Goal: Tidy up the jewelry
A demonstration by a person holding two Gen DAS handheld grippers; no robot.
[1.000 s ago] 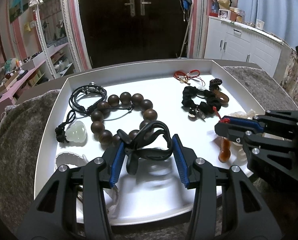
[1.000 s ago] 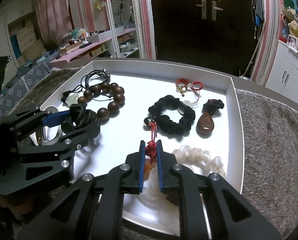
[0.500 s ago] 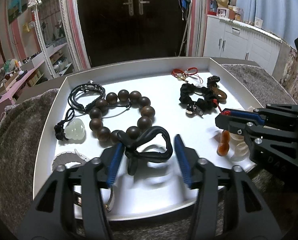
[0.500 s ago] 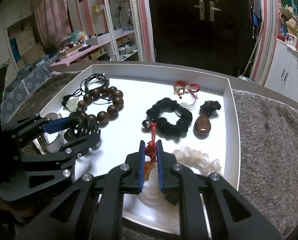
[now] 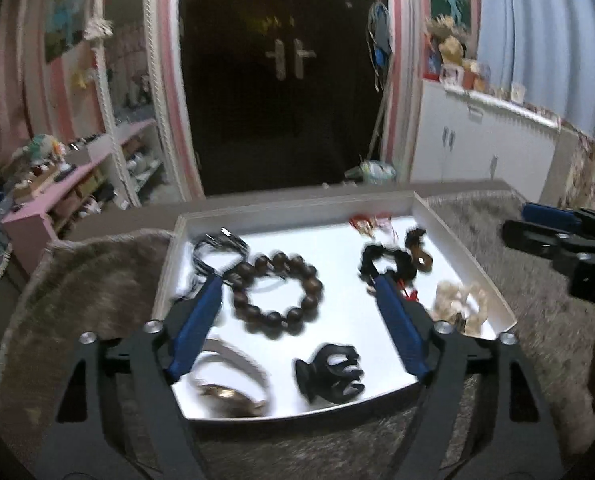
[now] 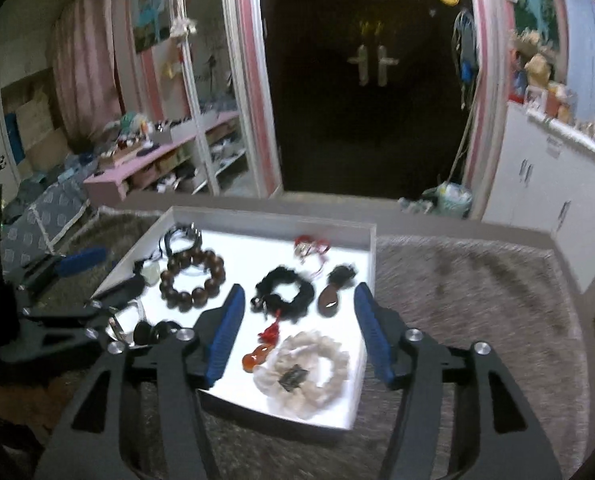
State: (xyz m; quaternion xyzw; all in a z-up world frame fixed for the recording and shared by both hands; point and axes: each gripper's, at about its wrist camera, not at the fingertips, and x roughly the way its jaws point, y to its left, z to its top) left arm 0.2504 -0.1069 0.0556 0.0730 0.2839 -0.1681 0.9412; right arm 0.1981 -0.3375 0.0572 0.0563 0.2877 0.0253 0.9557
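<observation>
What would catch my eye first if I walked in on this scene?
Probably the bright white tray on the grey furry cover, strewn with jewelry: a dark wooden bead bracelet at its left, a black scrunchie mid-tray, a fluffy cream one nearest. Then the two grippers, left and right, blue-padded jaws wide open, holding nothing.

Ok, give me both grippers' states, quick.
Left gripper: open, holding nothing.
Right gripper: open, holding nothing.

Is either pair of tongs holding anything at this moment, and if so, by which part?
Nothing is held. The left tongs and right tongs are both open above the tray.
</observation>
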